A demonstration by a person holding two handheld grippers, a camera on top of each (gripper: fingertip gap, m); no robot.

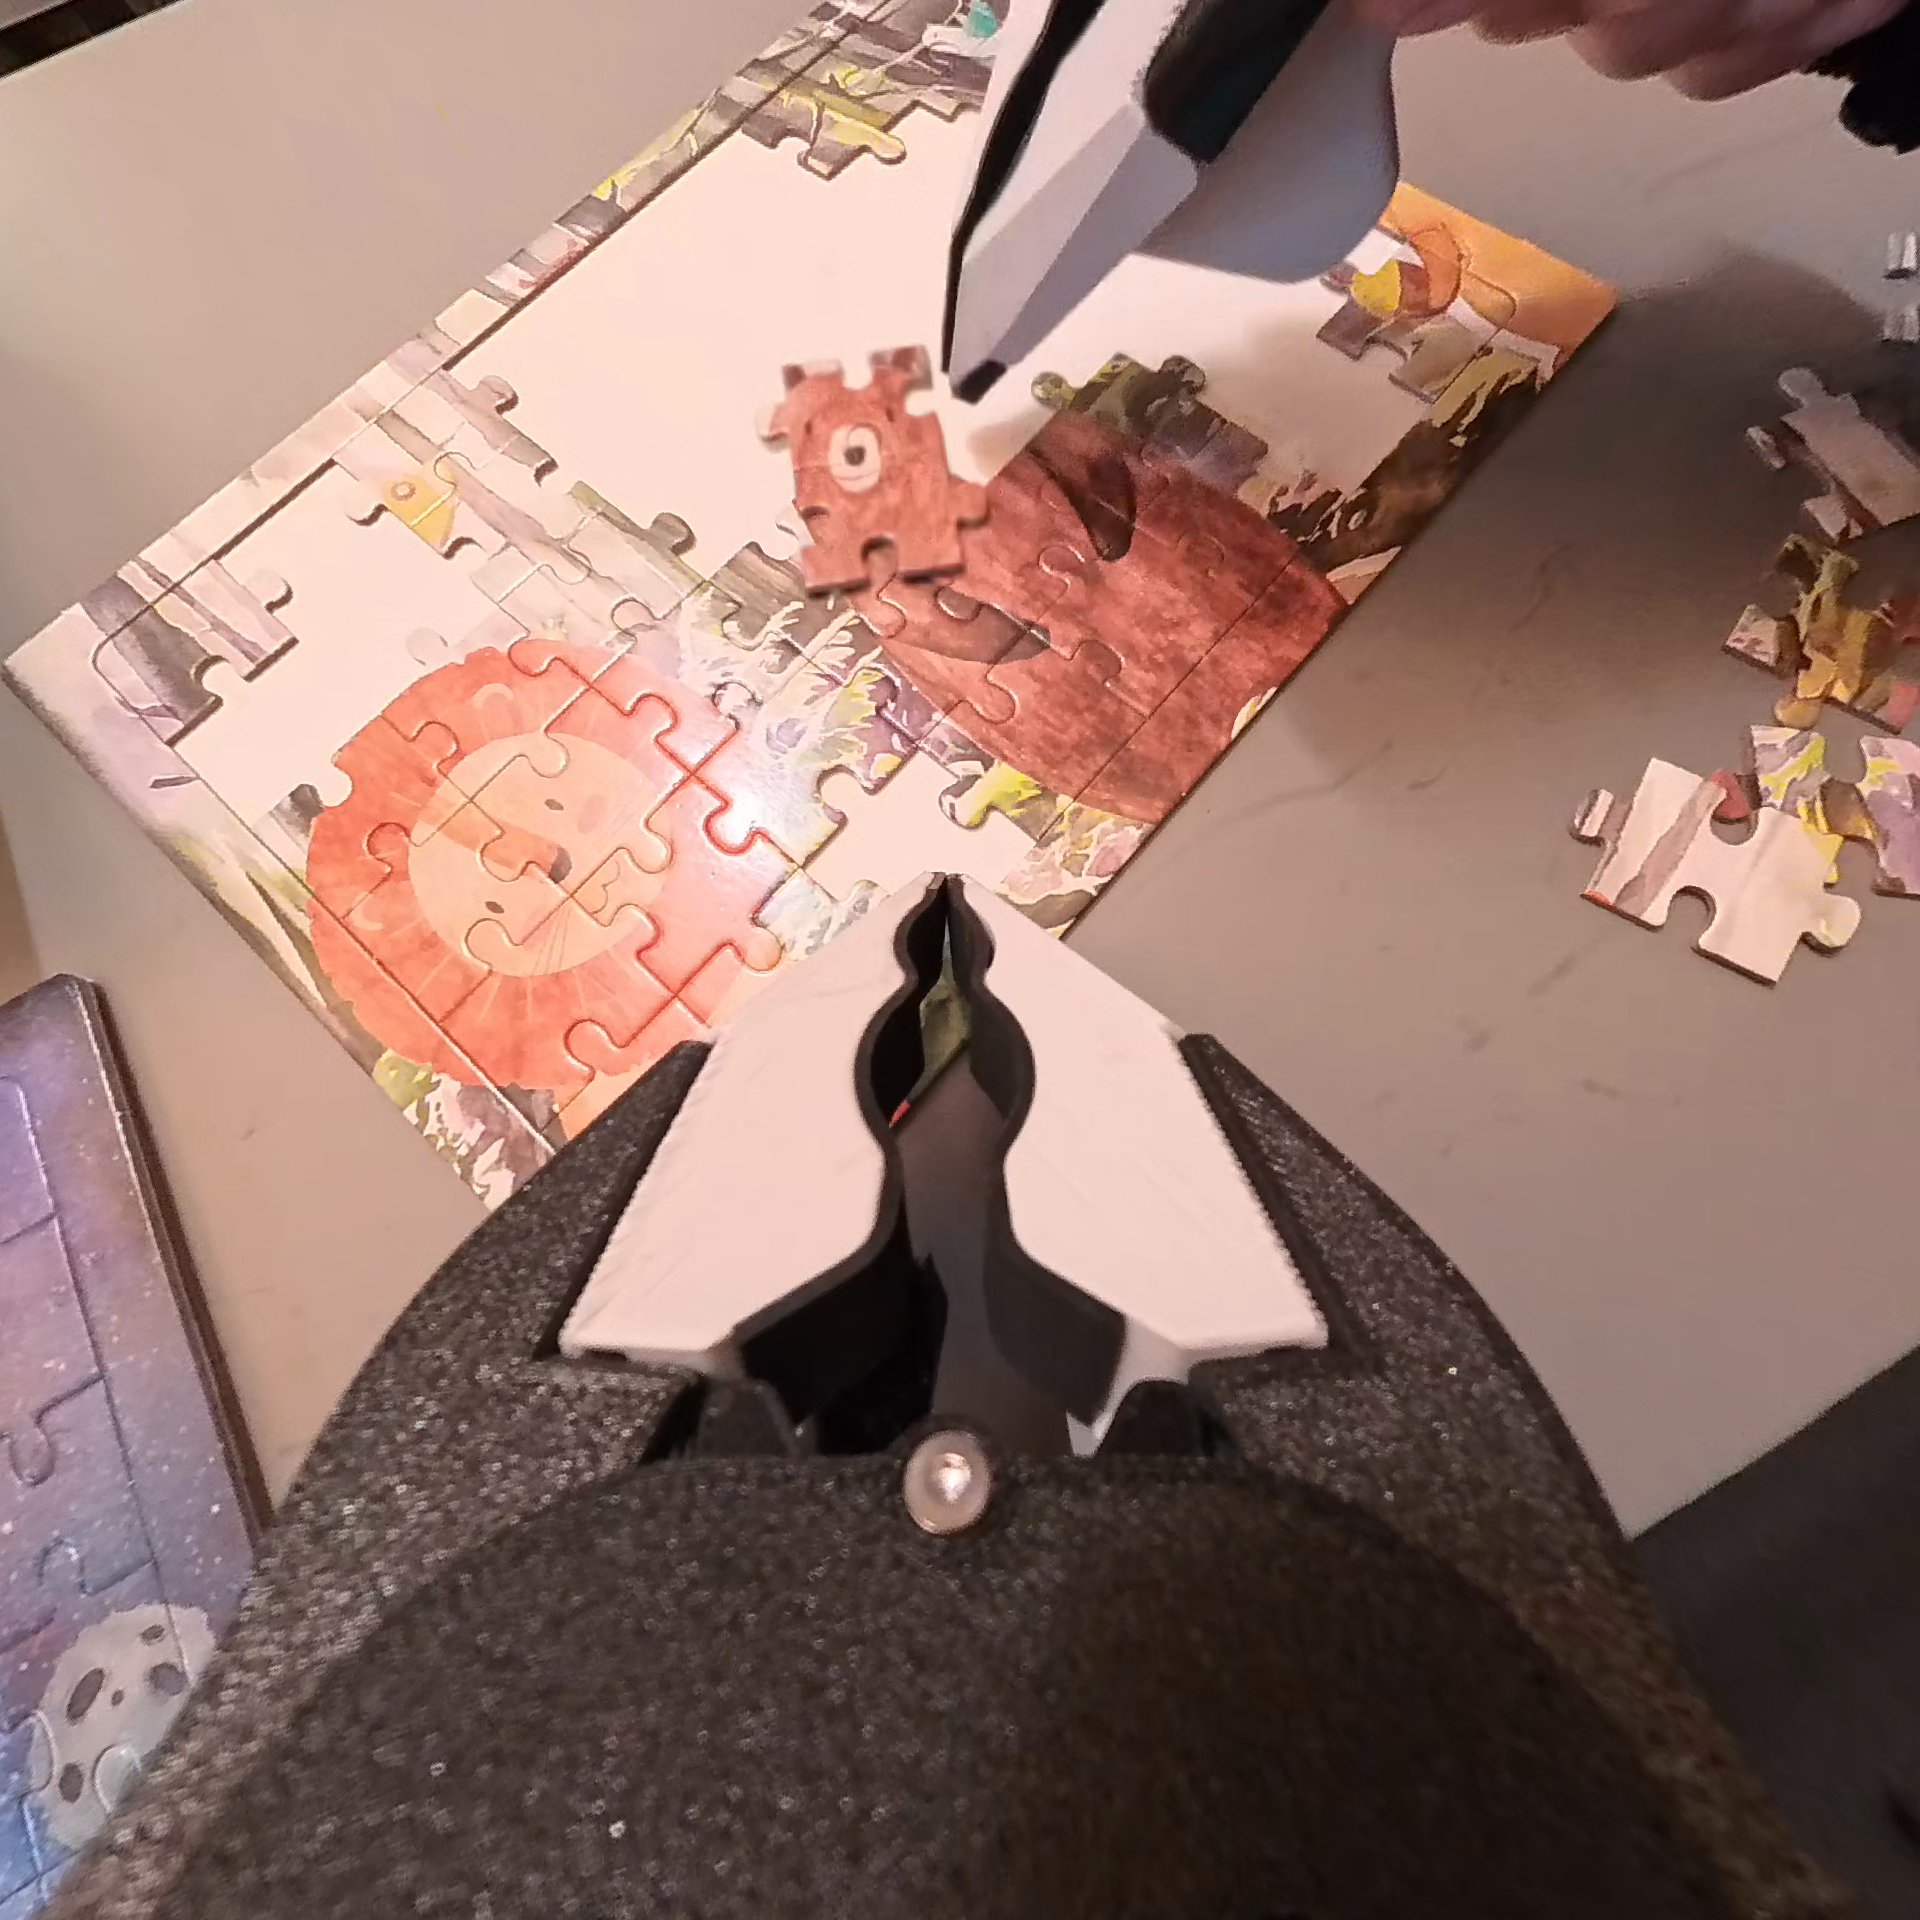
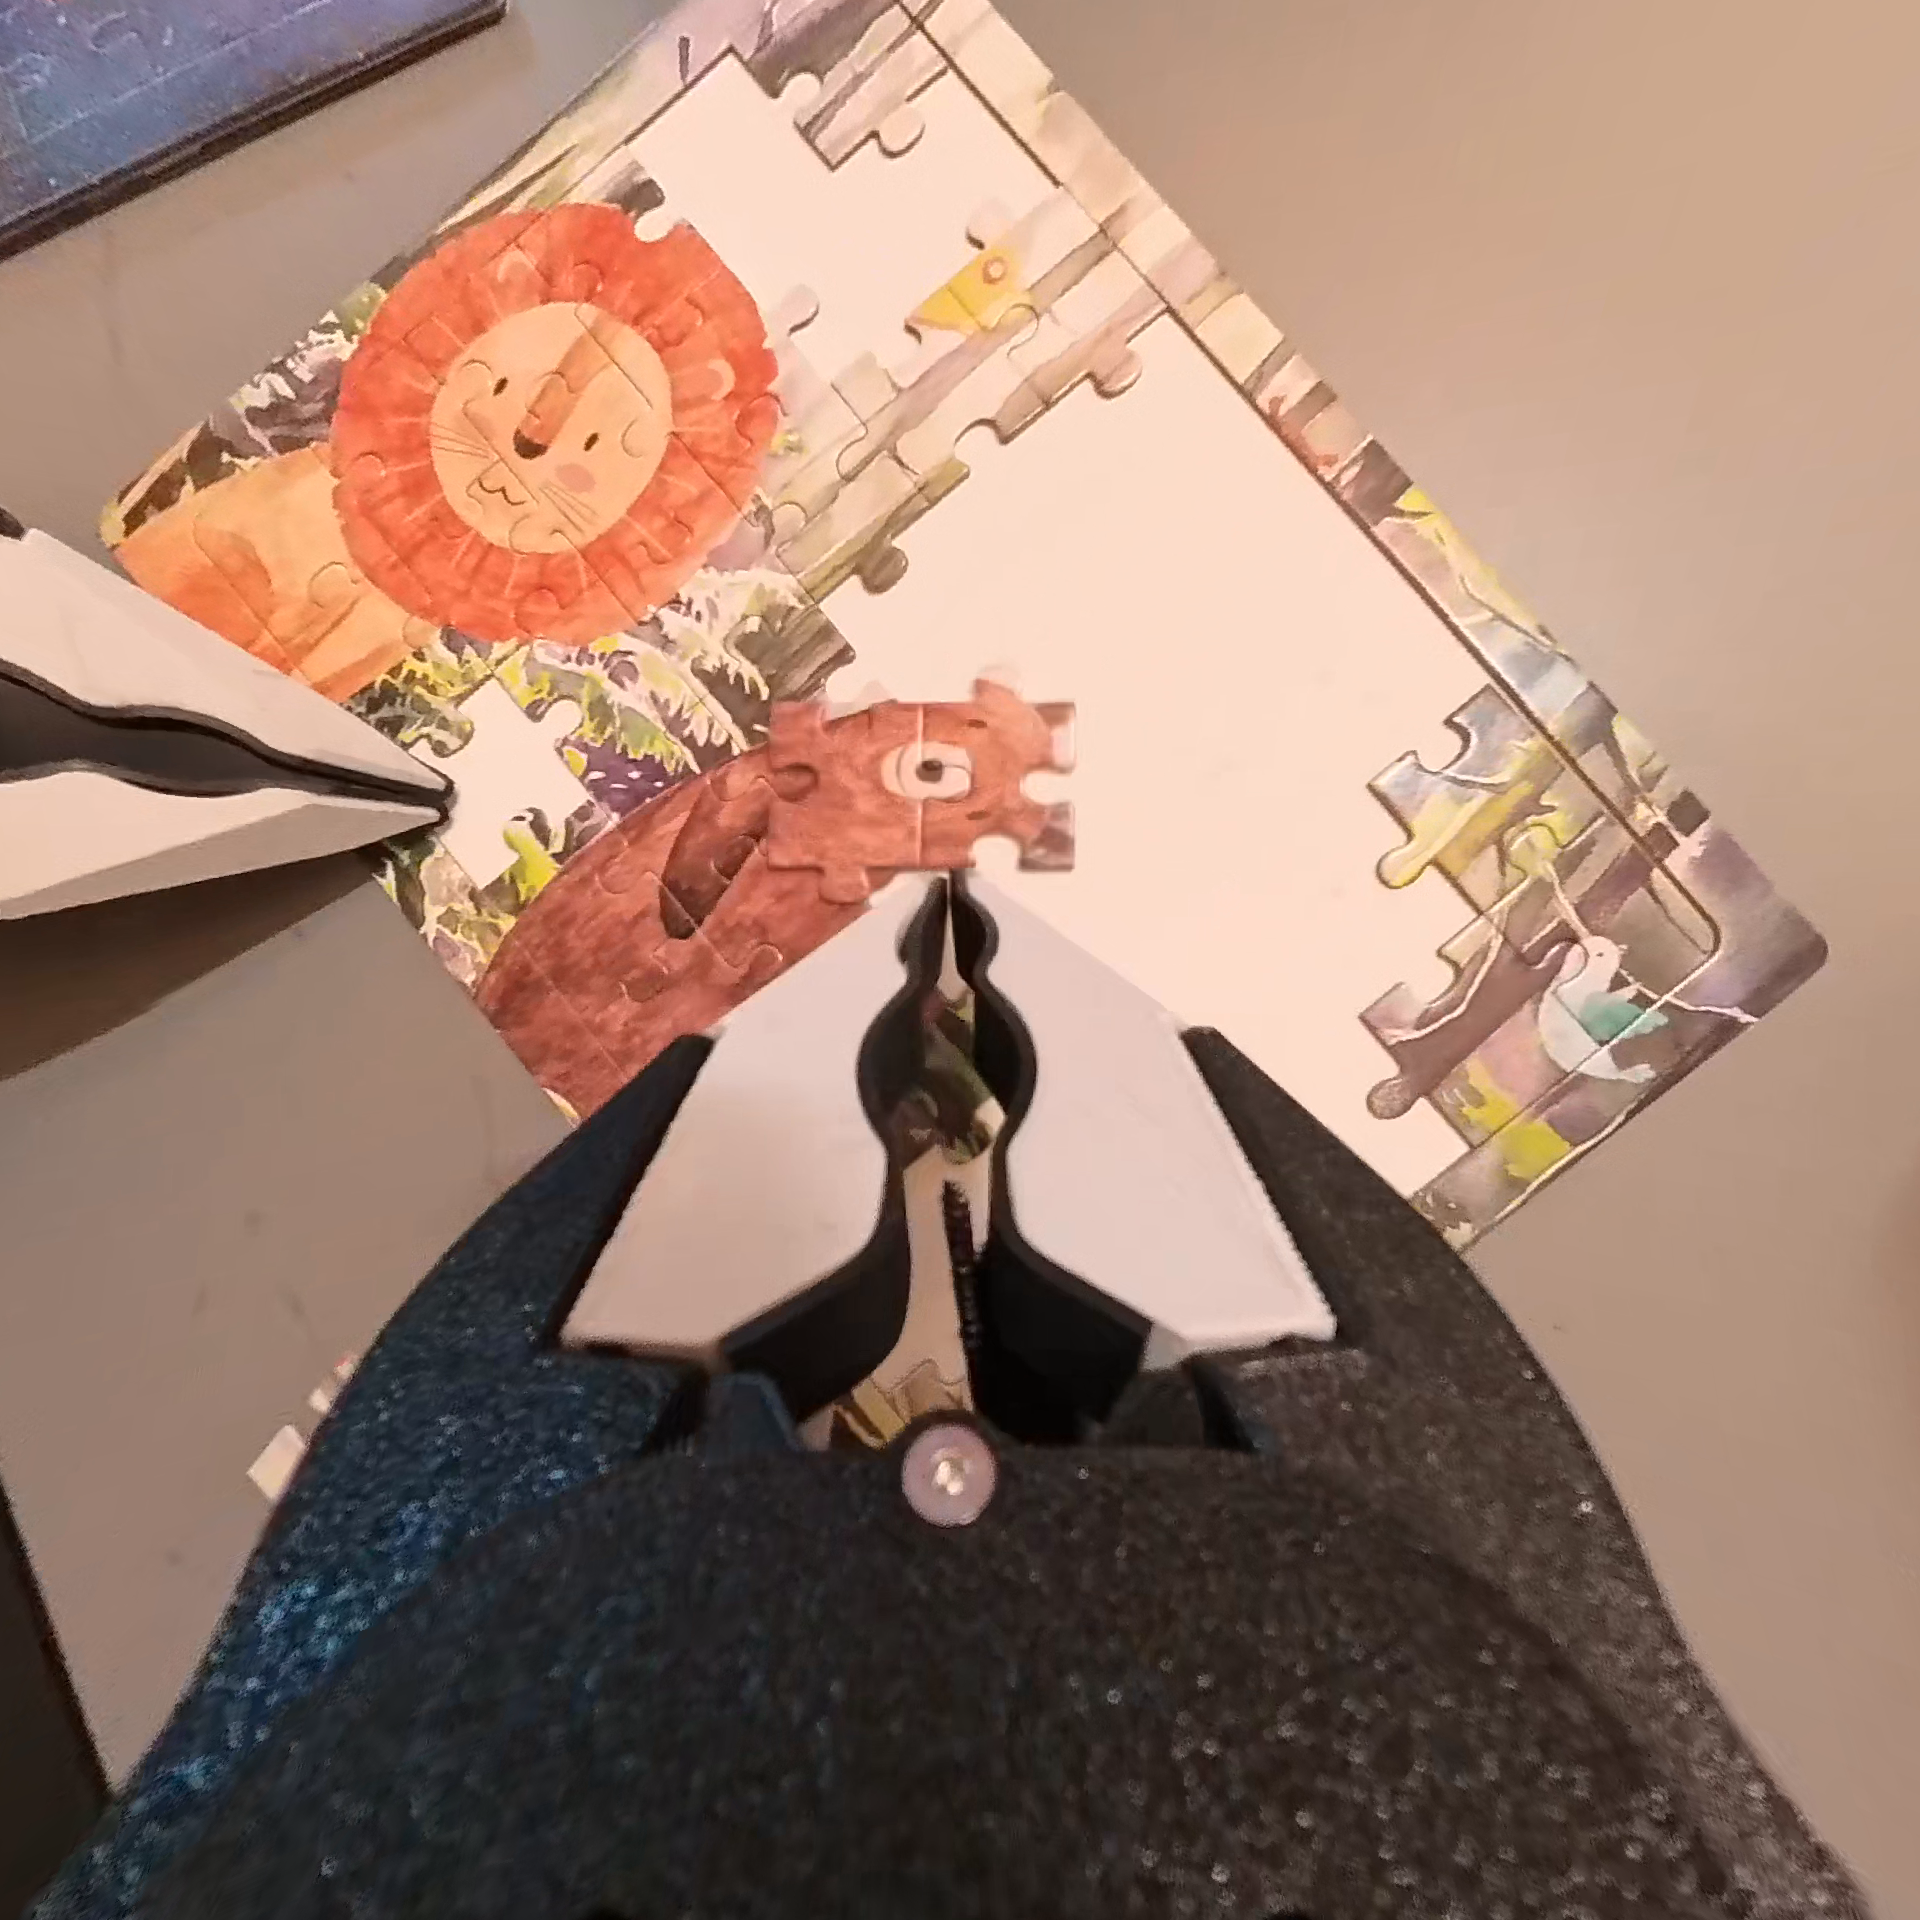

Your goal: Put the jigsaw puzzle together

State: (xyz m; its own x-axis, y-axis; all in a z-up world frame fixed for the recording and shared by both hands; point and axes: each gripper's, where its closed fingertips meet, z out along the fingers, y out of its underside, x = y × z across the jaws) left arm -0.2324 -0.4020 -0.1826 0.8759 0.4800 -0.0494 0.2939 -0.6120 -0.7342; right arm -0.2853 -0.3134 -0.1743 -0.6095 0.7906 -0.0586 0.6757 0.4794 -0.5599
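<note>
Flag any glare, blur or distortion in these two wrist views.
Left wrist view: glare on the lion; right gripper and hand soft at the top; loose pieces smeared at the right edge. Right wrist view: even light, sharp bear piece, left gripper blown out white, board edges bowed.

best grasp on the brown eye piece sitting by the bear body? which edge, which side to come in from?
Brown eye piece lies flat, slightly askew over the bear body. Pinch the free knobbed edge over the bare white tray, probably from the side where the right gripper is, tips low. The opposite edge overlaps placed pieces, so there's little room there.
</note>
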